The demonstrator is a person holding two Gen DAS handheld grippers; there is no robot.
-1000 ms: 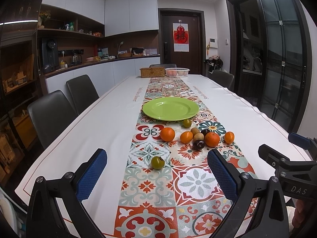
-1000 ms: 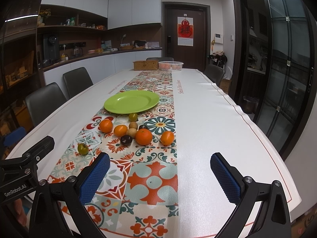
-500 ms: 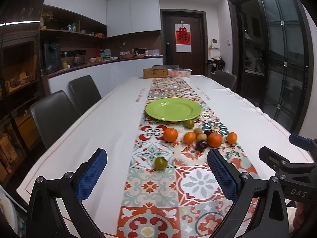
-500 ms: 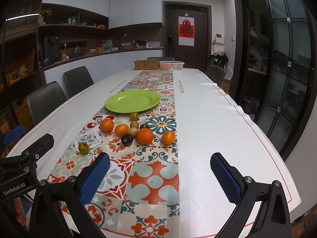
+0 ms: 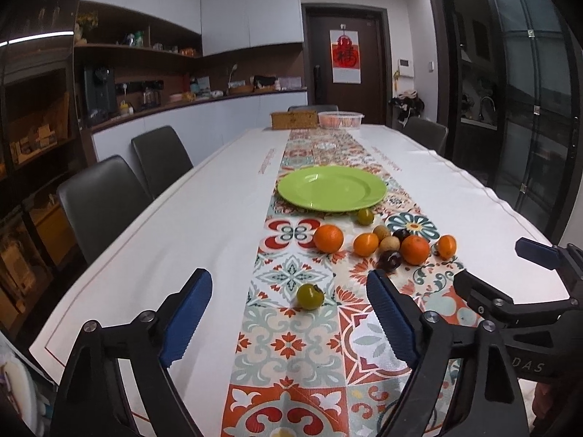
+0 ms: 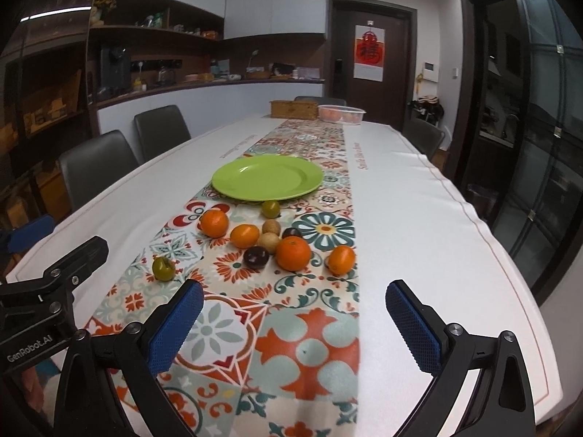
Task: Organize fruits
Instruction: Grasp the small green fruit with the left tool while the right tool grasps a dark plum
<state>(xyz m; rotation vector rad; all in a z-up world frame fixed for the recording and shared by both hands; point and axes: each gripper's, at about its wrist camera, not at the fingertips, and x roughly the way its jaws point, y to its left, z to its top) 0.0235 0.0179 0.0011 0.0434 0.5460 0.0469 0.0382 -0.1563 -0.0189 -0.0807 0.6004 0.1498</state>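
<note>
**A:** Where does everything sit?

**B:** The round glossy lime-green plate (image 5: 331, 189) lies bare on the tile-patterned table runner (image 5: 291, 349). Just in front of it are the loose fruits: a big orange mandarin (image 5: 328, 238), a smaller orange one (image 5: 365, 244), two tan longan-like balls (image 5: 383, 237), two dark purple round fruits (image 5: 390, 260), another large orange (image 5: 415, 250) and a small one at the right end (image 5: 446, 246). A small green-yellow fruit (image 5: 364, 216) nearly touches the plate's rim. A second greenish round fruit with a brown calyx (image 5: 309, 295) sits alone, well apart from the cluster.

**A:** And the grippers?

**B:** The left gripper (image 5: 289, 313) has just been narrowing its jaws, yet they stand wide with nothing between the blue pads; the lone greenish fruit lies ahead of the gap. The right gripper (image 6: 293, 322) gapes fully, holding nothing, over bare runner short of the cluster.

**A:** What worries you?

**B:** Rolling, mostly. These fruits are round and smooth; a pad nudging one off-centre could send it across the white tablecloth (image 6: 419, 218). In the cluster they touch or nearly touch, so a wide jaw may knock neighbours. Too hard a squeeze could bruise the soft ones. The two grippers also sit close together and could collide.
</note>
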